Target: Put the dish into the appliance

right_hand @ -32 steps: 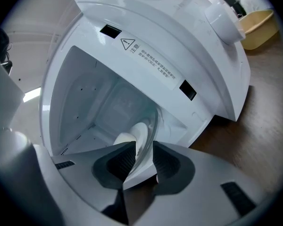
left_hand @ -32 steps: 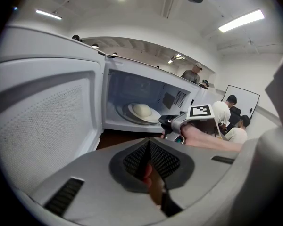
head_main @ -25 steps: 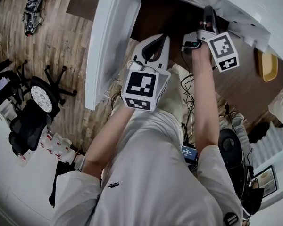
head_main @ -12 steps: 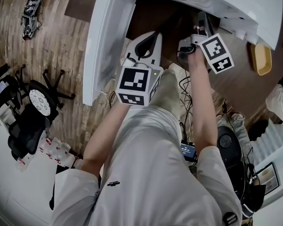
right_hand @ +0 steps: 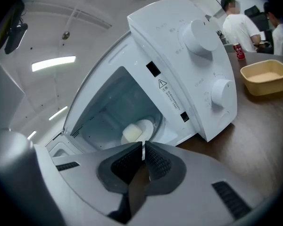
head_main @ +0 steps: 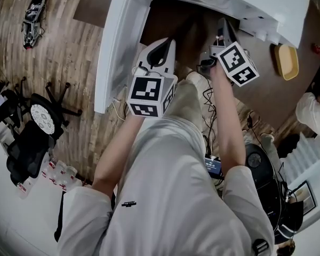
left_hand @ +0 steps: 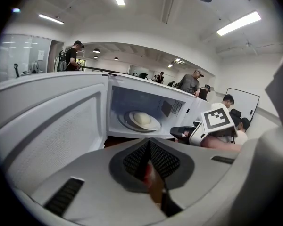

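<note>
The white microwave (right_hand: 193,65) stands on the brown table with its door (left_hand: 52,121) swung wide open to the left. Inside, a white dish (left_hand: 139,120) holding a pale rounded lump rests on the turntable; the same dish (right_hand: 139,130) shows in the right gripper view. My left gripper (left_hand: 148,142) is shut and empty, level with the opening and a little back from it. My right gripper (right_hand: 143,145) hangs just outside the cavity, its jaws closing with nothing between them. In the head view both grippers (head_main: 168,40) (head_main: 222,21) point at the dark opening.
A yellow tub (right_hand: 266,76) and a red can (right_hand: 239,51) sit on the table right of the microwave. Several people stand or sit beyond it. An office chair (head_main: 37,116) stands on the wood floor at the left. Cables hang by my legs.
Both grippers have drifted slightly left and up in the head view. The right gripper has drawn back a little from the cavity. The door stays open.
</note>
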`<action>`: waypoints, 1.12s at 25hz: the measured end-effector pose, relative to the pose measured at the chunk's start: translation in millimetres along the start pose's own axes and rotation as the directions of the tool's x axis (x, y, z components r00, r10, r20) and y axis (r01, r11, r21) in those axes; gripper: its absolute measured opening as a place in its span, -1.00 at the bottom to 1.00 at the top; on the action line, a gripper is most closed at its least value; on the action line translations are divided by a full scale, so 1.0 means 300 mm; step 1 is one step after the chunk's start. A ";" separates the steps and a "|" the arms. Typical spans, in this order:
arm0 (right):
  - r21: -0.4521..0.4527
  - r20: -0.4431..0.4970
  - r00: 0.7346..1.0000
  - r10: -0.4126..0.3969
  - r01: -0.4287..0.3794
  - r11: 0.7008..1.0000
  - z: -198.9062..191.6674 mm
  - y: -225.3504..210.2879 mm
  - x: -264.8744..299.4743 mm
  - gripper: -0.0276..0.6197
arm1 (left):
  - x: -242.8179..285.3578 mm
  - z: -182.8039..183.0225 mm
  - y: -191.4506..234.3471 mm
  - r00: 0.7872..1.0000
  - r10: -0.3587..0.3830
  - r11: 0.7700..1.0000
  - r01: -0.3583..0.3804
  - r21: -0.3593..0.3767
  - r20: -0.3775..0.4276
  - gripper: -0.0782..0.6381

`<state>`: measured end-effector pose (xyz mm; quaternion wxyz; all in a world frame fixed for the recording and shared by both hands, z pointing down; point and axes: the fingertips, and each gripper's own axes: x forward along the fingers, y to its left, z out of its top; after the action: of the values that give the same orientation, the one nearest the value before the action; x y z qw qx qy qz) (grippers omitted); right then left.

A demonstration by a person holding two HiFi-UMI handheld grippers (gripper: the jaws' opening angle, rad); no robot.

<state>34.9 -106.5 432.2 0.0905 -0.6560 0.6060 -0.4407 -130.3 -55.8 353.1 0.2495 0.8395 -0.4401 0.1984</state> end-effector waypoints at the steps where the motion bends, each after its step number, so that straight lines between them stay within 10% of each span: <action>1: -0.009 -0.005 1.000 0.002 -0.002 1.000 -0.004 0.001 -0.011 -0.88 | -0.006 -0.002 -0.006 1.000 0.001 1.000 -0.001 -0.001 0.002 -0.78; 28: -0.343 -0.037 0.996 0.075 -0.083 0.936 0.049 0.260 -0.345 -0.91 | -0.186 0.107 -0.034 0.997 -0.029 0.999 0.028 0.018 0.072 -0.79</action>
<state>2.0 -41.6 324.1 -0.0151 -0.6315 0.7007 -0.3317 -147.9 -34.1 294.2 0.2292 0.8544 -0.4351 0.1679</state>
